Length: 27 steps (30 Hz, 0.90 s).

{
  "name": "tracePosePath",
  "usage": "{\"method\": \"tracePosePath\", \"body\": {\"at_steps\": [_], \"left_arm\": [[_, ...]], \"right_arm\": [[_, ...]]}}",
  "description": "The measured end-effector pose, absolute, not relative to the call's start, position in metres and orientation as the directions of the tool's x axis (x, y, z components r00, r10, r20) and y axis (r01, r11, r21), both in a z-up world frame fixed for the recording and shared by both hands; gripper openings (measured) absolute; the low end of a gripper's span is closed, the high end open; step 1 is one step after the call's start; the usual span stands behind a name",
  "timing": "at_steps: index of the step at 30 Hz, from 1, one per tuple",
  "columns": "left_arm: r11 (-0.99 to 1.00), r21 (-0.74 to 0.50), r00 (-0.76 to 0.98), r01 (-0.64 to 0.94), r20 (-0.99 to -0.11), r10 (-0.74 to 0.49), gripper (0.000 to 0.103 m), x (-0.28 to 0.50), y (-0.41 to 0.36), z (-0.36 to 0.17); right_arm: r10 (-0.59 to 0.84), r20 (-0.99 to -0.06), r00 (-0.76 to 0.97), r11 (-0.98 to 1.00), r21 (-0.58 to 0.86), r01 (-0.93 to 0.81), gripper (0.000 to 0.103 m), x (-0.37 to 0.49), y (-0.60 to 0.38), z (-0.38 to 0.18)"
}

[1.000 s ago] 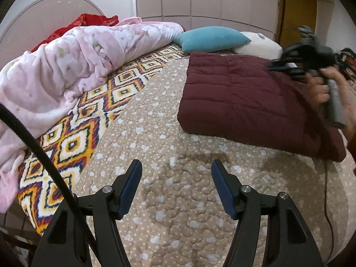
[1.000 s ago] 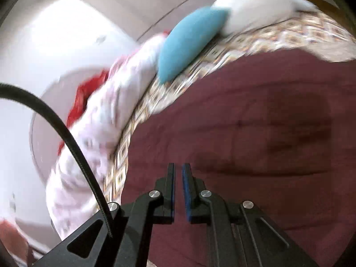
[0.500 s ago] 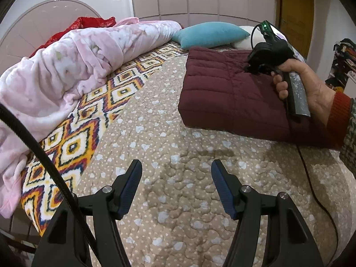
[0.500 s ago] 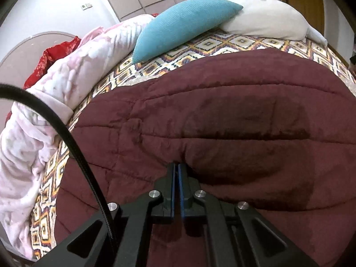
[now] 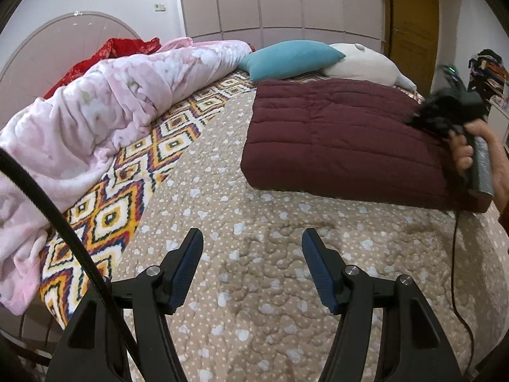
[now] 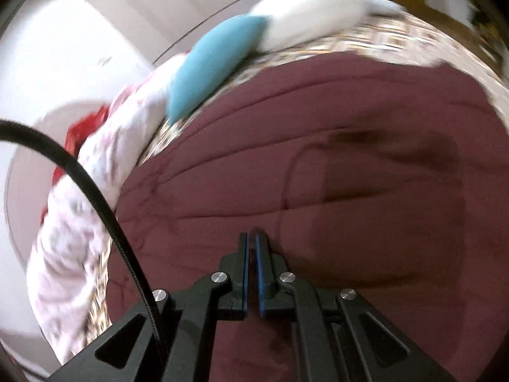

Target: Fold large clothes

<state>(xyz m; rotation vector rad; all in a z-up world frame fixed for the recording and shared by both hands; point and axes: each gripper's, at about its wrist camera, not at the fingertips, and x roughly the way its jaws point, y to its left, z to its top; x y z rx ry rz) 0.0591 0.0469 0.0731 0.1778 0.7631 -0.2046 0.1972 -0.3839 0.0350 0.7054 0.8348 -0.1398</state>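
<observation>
Two claws, left claw (image 5: 253, 248), right claw (image 6: 253, 238), one folded quilt (image 5: 334, 140)

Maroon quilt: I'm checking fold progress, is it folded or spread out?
Folded. The maroon quilt sits as a thick, compact rectangle with stacked edges on the beige bedspread.

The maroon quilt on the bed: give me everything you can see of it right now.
The maroon quilt is a thick, padded, stitched piece, already folded into a neat rectangular block with squared edges. It lies flat on the beige dotted bedspread, in front of the teal pillow and white pillow. The right gripper, fingers shut and empty, hangs over its right end; contact is unclear.
</observation>
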Motion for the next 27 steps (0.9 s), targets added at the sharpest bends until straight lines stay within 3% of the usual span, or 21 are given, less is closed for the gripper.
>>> {"method": "tracePosePath", "body": {"at_steps": [3,5,9,12,19,24,27], "left_arm": [[0.964,0.091,0.714,0.250,-0.690,-0.119,0.064,0.050,0.045,0.081],[0.964,0.095,0.726,0.248,-0.677,-0.121,0.064,0.042,0.045,0.089],[0.965,0.114,0.761,0.238,-0.638,-0.113,0.066,0.022,0.042,0.104],[0.966,0.135,0.797,0.220,-0.597,-0.098,0.074,0.007,0.041,0.116],[0.977,0.181,0.892,0.117,-0.452,-0.023,0.087,-0.031,0.044,0.147],[0.980,0.188,0.937,0.071,-0.348,-0.001,0.097,-0.060,0.053,0.166],[0.982,0.181,0.947,0.058,-0.321,0.003,0.098,-0.072,0.058,0.172]], "right_arm": [[0.120,-0.725,0.678,0.741,0.520,0.424,0.002,0.175,-0.407,0.033],[0.001,-0.771,0.637,0.715,0.446,0.539,0.003,0.134,-0.440,0.032],[-0.069,-0.792,0.607,0.668,0.415,0.618,0.009,0.072,-0.472,0.036],[-0.099,-0.782,0.615,0.682,0.396,0.615,0.012,0.033,-0.471,0.055],[-0.171,-0.769,0.615,0.780,0.276,0.562,0.038,-0.032,-0.417,0.092],[-0.161,-0.786,0.597,0.858,0.188,0.479,0.042,-0.051,-0.360,0.085],[-0.153,-0.788,0.597,0.876,0.171,0.450,0.042,-0.053,-0.340,0.083]]}}
